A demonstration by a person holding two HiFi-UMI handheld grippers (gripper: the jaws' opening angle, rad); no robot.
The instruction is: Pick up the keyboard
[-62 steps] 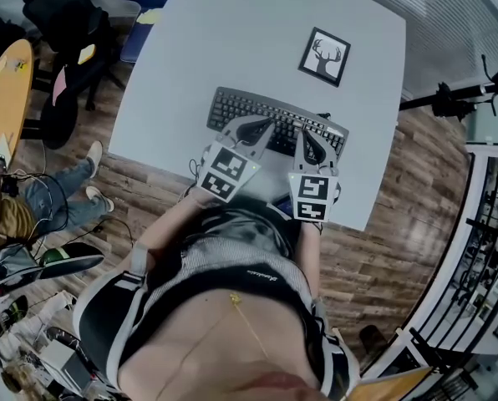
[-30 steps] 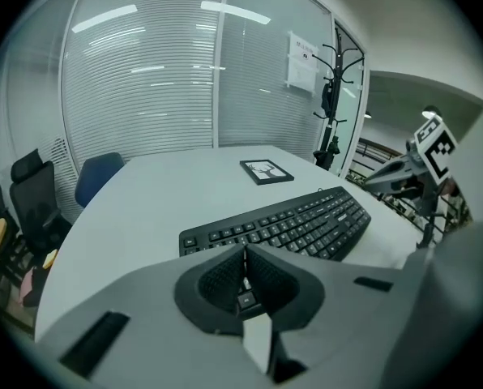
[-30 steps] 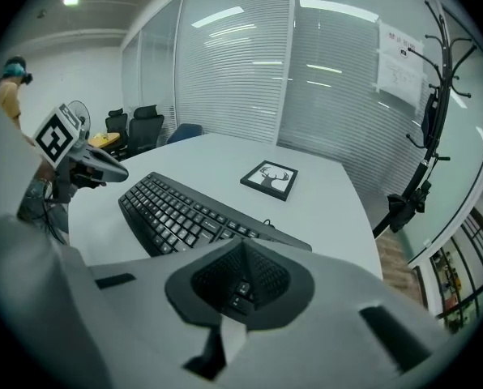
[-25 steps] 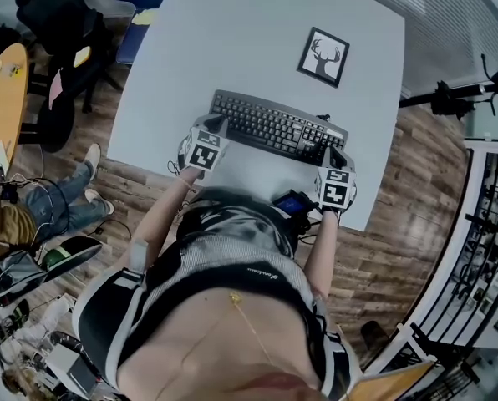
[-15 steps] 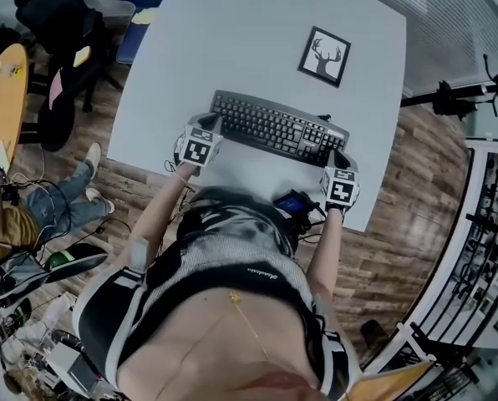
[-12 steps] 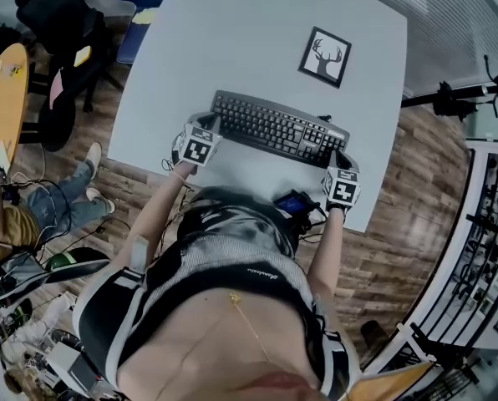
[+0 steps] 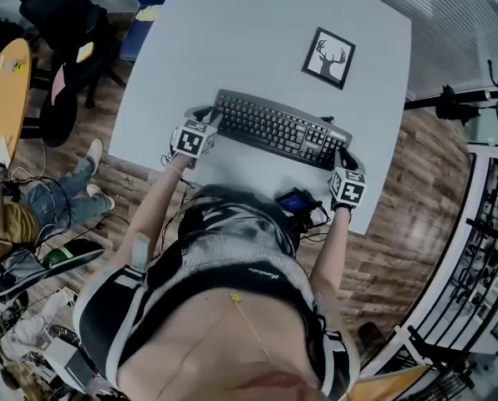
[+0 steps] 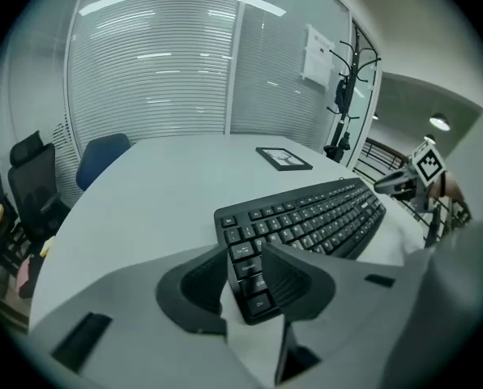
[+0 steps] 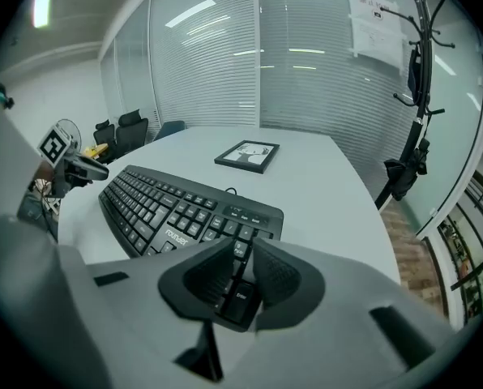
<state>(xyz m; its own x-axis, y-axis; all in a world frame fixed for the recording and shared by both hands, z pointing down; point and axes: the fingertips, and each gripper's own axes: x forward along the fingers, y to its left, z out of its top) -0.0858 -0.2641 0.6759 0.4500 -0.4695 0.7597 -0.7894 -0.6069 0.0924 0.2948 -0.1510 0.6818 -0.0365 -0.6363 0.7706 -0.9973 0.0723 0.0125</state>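
The black keyboard (image 7: 274, 129) lies flat on the white table (image 7: 257, 23). My left gripper (image 7: 209, 119) is at its left end. In the left gripper view the jaws (image 8: 245, 254) have just been opening and straddle the keyboard's (image 8: 306, 217) near left corner, with a strip of table showing beside one jaw. My right gripper (image 7: 343, 155) is at the right end. In the right gripper view its jaws (image 9: 244, 254) have also just been opening, narrowly, over the corner keys of the keyboard (image 9: 177, 209). Neither pair of pads visibly presses on it.
A framed deer picture (image 7: 328, 57) lies on the table beyond the keyboard. A small device with a blue screen (image 7: 292, 201) hangs at my waist by the table's near edge. Office chairs (image 7: 65, 23) and a seated person (image 7: 32, 207) are on the left.
Both grippers have gone from over the keyboard's front middle out to its two ends. Over the last second each has drifted slightly further outward.
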